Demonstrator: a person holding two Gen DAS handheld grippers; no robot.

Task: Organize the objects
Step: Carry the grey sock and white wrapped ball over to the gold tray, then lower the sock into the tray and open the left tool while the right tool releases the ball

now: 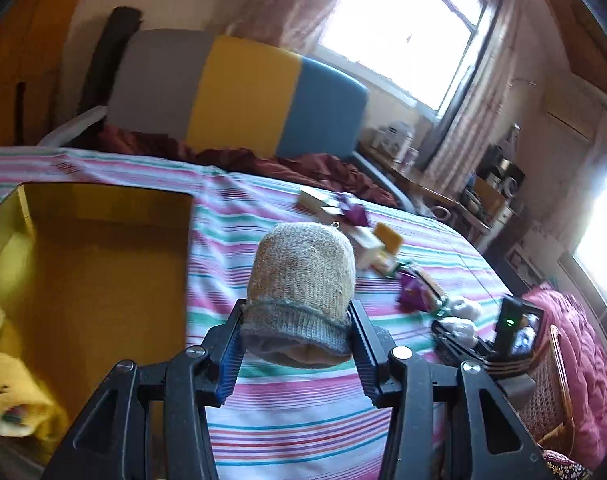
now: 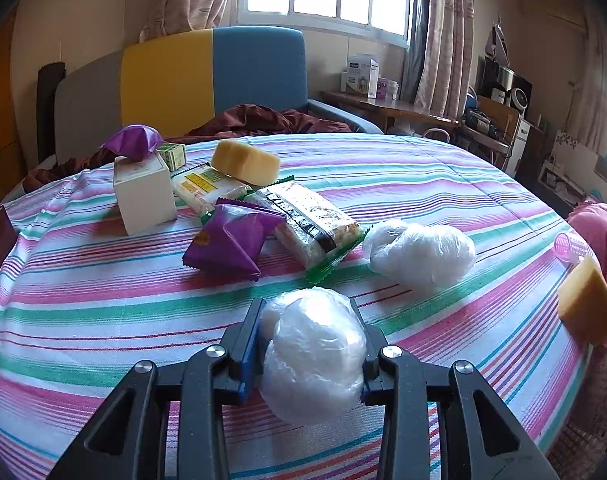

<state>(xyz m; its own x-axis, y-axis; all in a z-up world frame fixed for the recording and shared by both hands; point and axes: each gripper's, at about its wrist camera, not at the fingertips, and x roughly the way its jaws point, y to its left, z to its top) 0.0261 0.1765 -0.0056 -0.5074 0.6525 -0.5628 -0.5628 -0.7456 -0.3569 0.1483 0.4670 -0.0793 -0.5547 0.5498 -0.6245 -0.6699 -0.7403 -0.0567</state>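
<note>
My left gripper (image 1: 297,312) is shut on a rolled beige and grey knitted sock (image 1: 303,276), held above the striped bedspread (image 1: 295,420). An open yellow cardboard box (image 1: 103,260) lies to its left, with a yellow soft item (image 1: 15,392) in its near corner. My right gripper (image 2: 307,312) is shut on a white plastic-wrapped bundle (image 2: 313,354), low over the bedspread (image 2: 83,312). Beyond it lie a second white bundle (image 2: 421,256), a purple snack packet (image 2: 233,242), a clear green-edged snack pack (image 2: 315,224), a white box (image 2: 143,194) and a yellow sponge (image 2: 245,162).
A small green box (image 2: 174,155) and a purple bag (image 2: 133,142) sit at the far left of the pile. Another yellow sponge (image 2: 587,304) and a pink cup (image 2: 569,246) lie near the bed's right edge. A grey, yellow and blue headboard (image 2: 207,76) stands behind.
</note>
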